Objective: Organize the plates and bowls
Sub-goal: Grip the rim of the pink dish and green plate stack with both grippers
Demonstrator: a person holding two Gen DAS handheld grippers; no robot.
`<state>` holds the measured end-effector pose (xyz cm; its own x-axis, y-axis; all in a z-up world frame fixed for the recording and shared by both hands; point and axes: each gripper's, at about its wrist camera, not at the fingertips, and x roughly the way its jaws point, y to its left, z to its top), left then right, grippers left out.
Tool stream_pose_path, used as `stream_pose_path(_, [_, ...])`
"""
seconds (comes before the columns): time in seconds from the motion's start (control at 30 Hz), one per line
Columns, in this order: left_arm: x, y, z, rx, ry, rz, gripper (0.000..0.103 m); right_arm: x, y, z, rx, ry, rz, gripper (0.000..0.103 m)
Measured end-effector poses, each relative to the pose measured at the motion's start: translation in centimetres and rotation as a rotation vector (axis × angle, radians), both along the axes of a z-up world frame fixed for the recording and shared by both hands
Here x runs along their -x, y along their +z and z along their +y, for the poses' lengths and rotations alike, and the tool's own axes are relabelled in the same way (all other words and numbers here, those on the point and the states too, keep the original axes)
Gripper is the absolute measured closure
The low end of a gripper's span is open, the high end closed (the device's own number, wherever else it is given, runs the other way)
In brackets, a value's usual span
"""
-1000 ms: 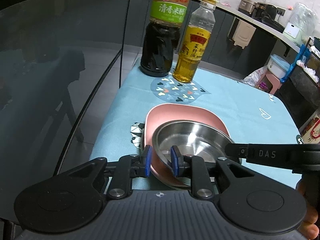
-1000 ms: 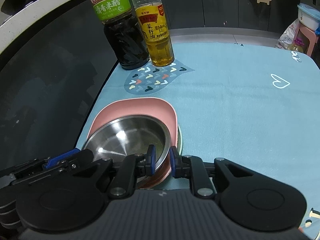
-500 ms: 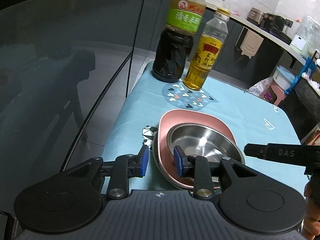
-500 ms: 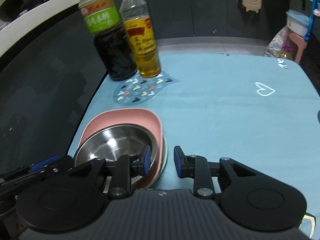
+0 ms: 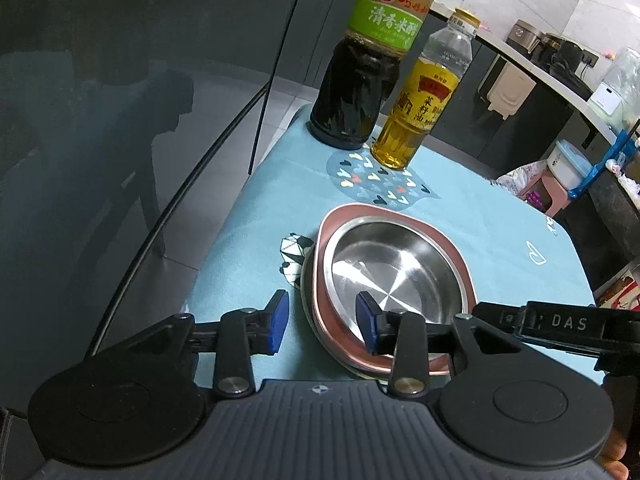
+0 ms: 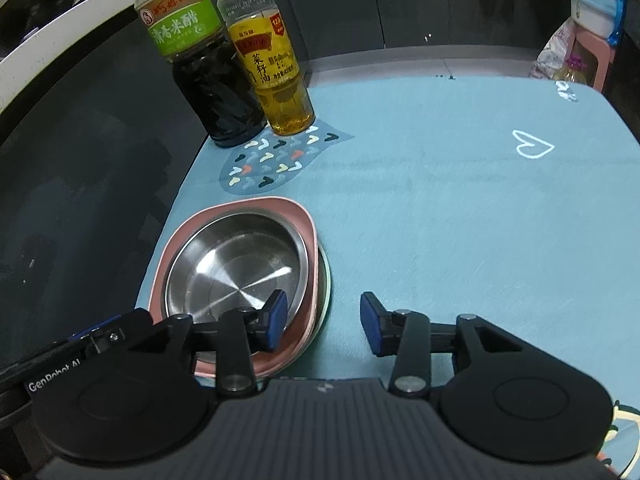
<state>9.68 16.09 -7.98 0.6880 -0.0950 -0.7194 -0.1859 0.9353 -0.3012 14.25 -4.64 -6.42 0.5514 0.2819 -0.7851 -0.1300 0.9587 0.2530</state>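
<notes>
A steel bowl [image 5: 394, 272] sits inside a pink plate [image 5: 440, 236], which rests on a pale green plate whose edge [image 6: 326, 280] shows beneath. The stack stands on the blue tablecloth [image 6: 440, 200] near its left edge. My left gripper [image 5: 322, 318] is open and empty, straddling the stack's near left rim from above. My right gripper [image 6: 324, 316] is open and empty over the stack's near right rim; the bowl [image 6: 236, 268] and pink plate [image 6: 280, 208] lie just left of it. The right gripper's body shows in the left wrist view [image 5: 560, 326].
A dark vinegar bottle [image 5: 362, 64] and a yellow oil bottle [image 5: 420, 104] stand at the cloth's far left corner; both show in the right wrist view [image 6: 208, 80] [image 6: 272, 68]. A dark glass tabletop [image 5: 120, 140] extends left. Pink stool and bins [image 5: 556, 184] stand beyond.
Both grippers have opened and let go of the stack's rim, then pulled back and up a little. The bowl and plates stay stacked on the cloth.
</notes>
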Motion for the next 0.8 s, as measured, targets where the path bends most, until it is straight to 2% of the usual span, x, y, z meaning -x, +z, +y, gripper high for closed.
stream_pose_path(0.27, [-0.3,-0.7,-0.3,-0.007,-0.016,0.030,0.066,-0.7,-0.8,0.0,-0.029,0.005,0.055,0.060])
stream_pose_path(0.8, [-1.3,-1.8,-1.0,0.010,-0.030,0.056,0.061,-1.3,-1.4,0.0,-0.060,0.009,0.089,0.056])
